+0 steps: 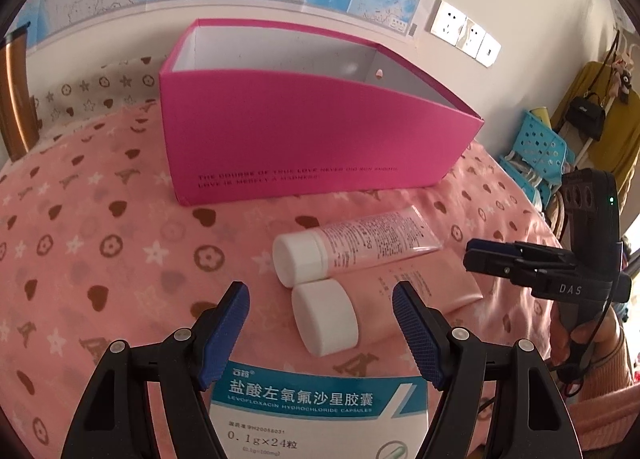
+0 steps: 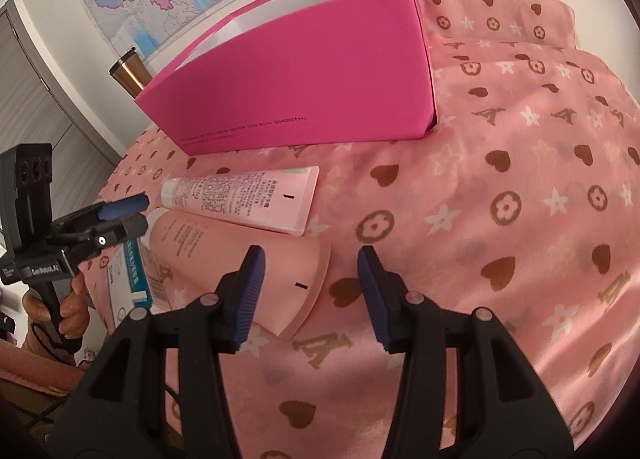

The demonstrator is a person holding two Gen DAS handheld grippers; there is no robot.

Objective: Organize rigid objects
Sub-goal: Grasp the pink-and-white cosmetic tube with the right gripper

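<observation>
Both grippers, left [image 1: 320, 333] and right [image 2: 311, 295], have wide fingers and hold nothing. Two tubes [image 1: 380, 245] and a medicine box [image 1: 316, 415] lie on the cloth [image 2: 520, 219] before the pink box [image 1: 304, 139].

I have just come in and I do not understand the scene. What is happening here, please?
A person holds a gripper in each hand over a bed with a pink patterned cover. Both the left gripper and the right gripper are open and hold nothing. Two pink tubes, the smaller tube and the larger tube, and a medicine box lie in front of an open pink box. What the box contains cannot be seen.
</observation>
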